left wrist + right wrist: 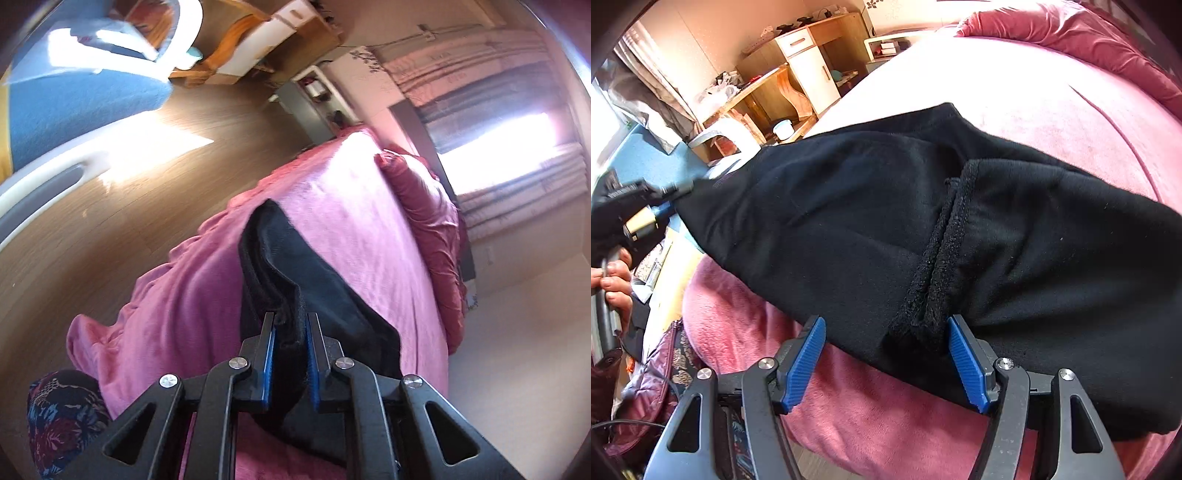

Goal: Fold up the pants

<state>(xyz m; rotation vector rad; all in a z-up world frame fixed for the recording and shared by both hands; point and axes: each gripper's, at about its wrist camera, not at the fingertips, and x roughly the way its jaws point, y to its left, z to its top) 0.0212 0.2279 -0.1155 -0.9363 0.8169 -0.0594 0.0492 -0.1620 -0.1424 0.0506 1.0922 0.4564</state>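
A: Left wrist view: left gripper (291, 325) clamped narrow on a bunched black fold of the pants (295, 266), lifted over the pink blanket (351, 206).

B: Right gripper (886, 328) spread wide, pads straddling the waistband edge, gripping nothing. Pants draped across the bed.

No text, label, brand or number can be read anywhere in either view

Bed (1052, 110) under pink blanket (886, 417), black pants (849, 221) across it, dark-red pillow (1071, 29)
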